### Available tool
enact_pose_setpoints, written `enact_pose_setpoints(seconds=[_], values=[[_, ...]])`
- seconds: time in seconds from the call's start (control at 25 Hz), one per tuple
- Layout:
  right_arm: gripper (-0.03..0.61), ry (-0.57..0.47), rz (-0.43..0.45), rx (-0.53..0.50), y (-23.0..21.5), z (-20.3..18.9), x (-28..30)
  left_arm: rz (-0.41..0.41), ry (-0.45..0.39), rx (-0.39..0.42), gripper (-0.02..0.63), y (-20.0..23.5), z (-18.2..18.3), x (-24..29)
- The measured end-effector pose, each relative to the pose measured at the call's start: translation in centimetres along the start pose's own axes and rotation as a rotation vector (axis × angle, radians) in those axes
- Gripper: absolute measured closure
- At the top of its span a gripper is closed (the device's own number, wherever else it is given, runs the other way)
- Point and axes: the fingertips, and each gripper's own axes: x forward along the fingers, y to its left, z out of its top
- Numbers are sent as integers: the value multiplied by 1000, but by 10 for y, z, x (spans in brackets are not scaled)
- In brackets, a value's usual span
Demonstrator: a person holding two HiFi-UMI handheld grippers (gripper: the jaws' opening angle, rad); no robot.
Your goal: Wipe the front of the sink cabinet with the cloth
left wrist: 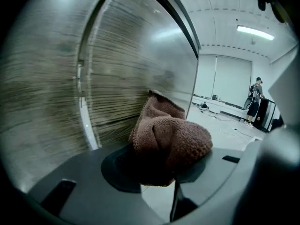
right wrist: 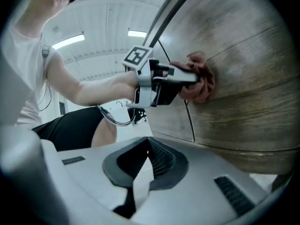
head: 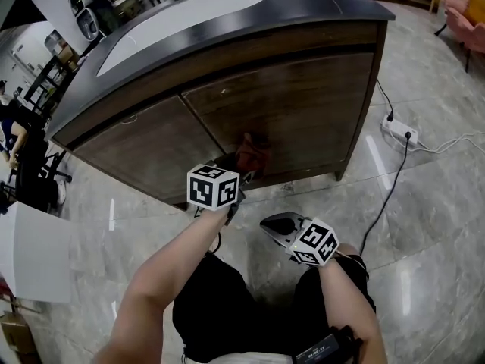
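Note:
The sink cabinet [head: 295, 105] has two wooden doors under a dark top with a white basin. My left gripper [head: 242, 170] is shut on a reddish-brown cloth [head: 254, 150] and holds it against the lower part of the right door, near the seam. In the left gripper view the bunched cloth [left wrist: 171, 142] fills the jaws, touching the wood grain [left wrist: 117, 88]. My right gripper [head: 268, 224] hangs lower and nearer to me, apart from the cabinet. It is shut and holds nothing [right wrist: 145, 165]. Its view shows the left gripper [right wrist: 185, 78] and the cloth [right wrist: 200, 82] on the door.
A white power strip [head: 399, 132] with a black cable lies on the marble floor right of the cabinet. A white panel [head: 34, 252] stands at the left, and pink chairs [head: 466, 21] at the far right. A person [left wrist: 255, 104] stands far off across the room.

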Motion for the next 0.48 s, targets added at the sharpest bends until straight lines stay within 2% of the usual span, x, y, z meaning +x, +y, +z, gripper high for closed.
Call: enact_pose_setpoints(seconds=[0.16, 0.28, 0.48], values=[[566, -53, -46, -21, -10, 11, -7, 56, 16, -69, 480, 30, -20, -19], [566, -60, -41, -17, -9, 11, -8, 87, 21, -128, 480, 44, -30, -28], [566, -66, -31, -34, -5, 13, -8, 61, 64, -113, 480, 34, -36, -15]])
